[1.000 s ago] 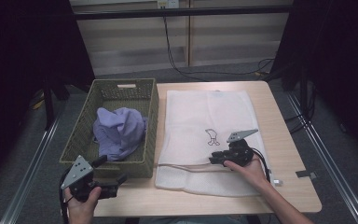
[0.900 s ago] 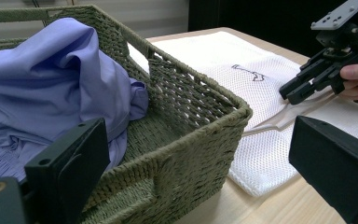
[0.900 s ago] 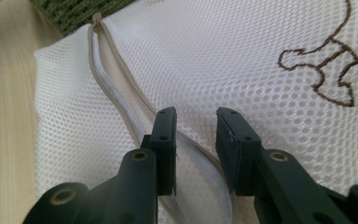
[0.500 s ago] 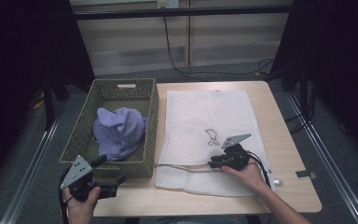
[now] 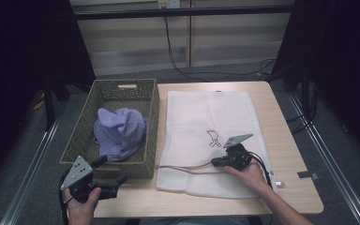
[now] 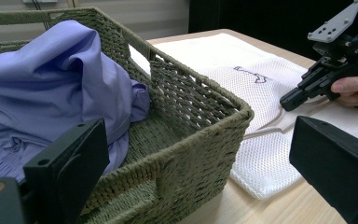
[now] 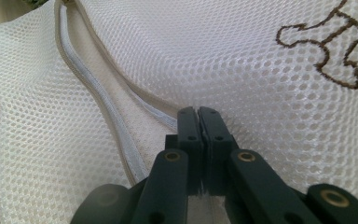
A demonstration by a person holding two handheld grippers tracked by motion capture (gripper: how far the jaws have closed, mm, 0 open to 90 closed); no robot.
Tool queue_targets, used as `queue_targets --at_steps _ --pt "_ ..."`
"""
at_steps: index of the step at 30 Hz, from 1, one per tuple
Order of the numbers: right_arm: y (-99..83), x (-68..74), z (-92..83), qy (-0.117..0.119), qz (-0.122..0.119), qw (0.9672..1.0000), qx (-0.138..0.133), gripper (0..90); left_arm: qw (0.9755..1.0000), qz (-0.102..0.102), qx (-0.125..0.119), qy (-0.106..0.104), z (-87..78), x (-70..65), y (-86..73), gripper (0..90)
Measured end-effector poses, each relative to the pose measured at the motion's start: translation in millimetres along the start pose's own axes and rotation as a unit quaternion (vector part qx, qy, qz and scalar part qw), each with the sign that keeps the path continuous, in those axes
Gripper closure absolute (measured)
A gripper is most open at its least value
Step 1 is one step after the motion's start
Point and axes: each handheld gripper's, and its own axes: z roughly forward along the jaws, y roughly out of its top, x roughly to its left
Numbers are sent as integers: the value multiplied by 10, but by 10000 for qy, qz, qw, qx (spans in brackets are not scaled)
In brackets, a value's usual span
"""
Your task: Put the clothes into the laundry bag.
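- Mesh bag, white, lies flat on the tabletop just right of the basket; honeycomb weave, brown stitched figure mid-panel, grey zipper gaping near the front edge.
- Right hand-held gripper has just been closing; jaws now together, pinched at the upper zipper lip, mesh looks caught between the tips.
- Step, as I read it: getting hold of the bag mouth to open it. Next move likely calls for lifting that lip up and away without the thin mesh slipping free.
- Left hand-held gripper waits at the basket's front corner, jaws wide apart, holding nothing.
- Basket is woven olive wicker, rectangular, handle slot in its far wall.
- Shirt, lilac, soft, crumpled in a heap inside the basket; probably goes in the bag.
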Motion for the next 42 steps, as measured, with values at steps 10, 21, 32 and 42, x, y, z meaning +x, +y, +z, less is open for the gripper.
queue_targets --at_steps 10,21,32,42 --pt "8 -30 -61 72 49 10000 -39 890 10000 12 15 4 6 1 0 45" --pt "26 -47 -216 158 172 9987 -458 890 10000 19 -1 29 6 -7 5 45" --pt "42 -34 -325 240 222 9961 -819 889 10000 31 1 -7 6 0 3 45" --pt "58 -24 -403 274 281 9931 -1105 889 10000 21 -1 17 7 -6 4 45"
